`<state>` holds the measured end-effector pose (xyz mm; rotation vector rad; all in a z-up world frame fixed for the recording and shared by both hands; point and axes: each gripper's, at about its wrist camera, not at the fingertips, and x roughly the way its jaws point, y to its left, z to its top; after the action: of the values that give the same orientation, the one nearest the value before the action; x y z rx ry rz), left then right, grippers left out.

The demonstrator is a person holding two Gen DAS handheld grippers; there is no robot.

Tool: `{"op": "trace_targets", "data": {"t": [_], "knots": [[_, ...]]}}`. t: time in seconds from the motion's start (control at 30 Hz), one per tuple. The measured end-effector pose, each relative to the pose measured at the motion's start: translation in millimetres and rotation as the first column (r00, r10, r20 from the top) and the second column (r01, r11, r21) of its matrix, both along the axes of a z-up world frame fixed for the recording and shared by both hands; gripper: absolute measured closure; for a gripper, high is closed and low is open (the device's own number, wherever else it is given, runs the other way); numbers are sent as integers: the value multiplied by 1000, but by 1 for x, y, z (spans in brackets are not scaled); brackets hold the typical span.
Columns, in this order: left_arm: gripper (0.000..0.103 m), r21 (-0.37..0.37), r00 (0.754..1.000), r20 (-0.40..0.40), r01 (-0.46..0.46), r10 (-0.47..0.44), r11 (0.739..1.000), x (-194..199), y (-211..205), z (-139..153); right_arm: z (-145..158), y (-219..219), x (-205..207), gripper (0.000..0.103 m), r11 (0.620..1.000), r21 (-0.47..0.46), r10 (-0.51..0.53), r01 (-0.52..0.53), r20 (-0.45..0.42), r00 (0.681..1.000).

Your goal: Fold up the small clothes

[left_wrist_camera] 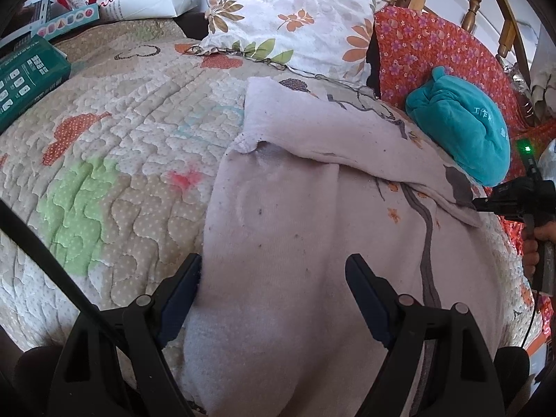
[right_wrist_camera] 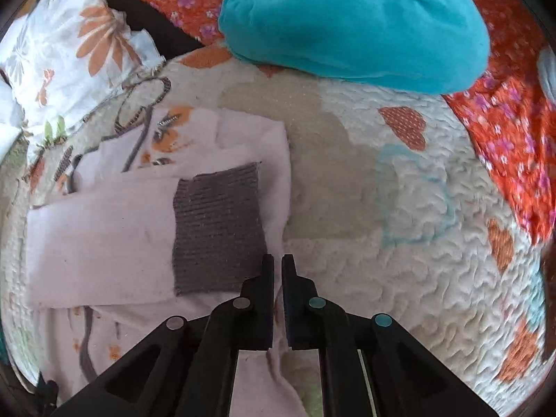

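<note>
The left tongs (left_wrist_camera: 272, 271) are standing wide open over the near part of a pale pink garment (left_wrist_camera: 312, 243), one finger at its left edge, the other above the cloth, gripping nothing. The right tongs (right_wrist_camera: 277, 267) are nearly closed — only a narrow slit is showing between the fingers — and whether a thin edge of cloth is pinched there cannot be told; the tips are sitting at the corner of the grey ribbed cuff (right_wrist_camera: 217, 229).

The garment is lying spread on a quilted bedspread (left_wrist_camera: 114, 146), one sleeve already folded across the body. A teal fleece bundle (left_wrist_camera: 462, 121) is resting beyond it, beside a floral pillow (left_wrist_camera: 295, 17) and an orange flowered cloth (left_wrist_camera: 434, 45).

The knit is looking light, soft and limp — likely to sag and crease when lifted. Hems, the cuff and the outer corners are probably offering the surest hold.
</note>
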<state>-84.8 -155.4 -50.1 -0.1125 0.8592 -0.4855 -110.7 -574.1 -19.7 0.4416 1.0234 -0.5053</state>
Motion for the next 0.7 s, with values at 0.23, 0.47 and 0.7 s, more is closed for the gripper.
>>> {"op": "trace_targets", "data": {"t": [0.23, 0.47, 0.7], "knots": [[21, 39, 1000, 26, 0, -1, 999, -4, -4, 1, 15, 27, -64, 45, 999, -35, -24, 30, 143, 989], [21, 54, 993, 112, -40, 34, 998, -18, 2, 28, -13, 48, -106, 49, 1000, 19, -13, 11, 80, 997], [21, 102, 999, 20, -38, 36, 994, 8, 12, 32, -21, 44, -133, 46, 996, 47, -82, 79, 87, 993]]}}
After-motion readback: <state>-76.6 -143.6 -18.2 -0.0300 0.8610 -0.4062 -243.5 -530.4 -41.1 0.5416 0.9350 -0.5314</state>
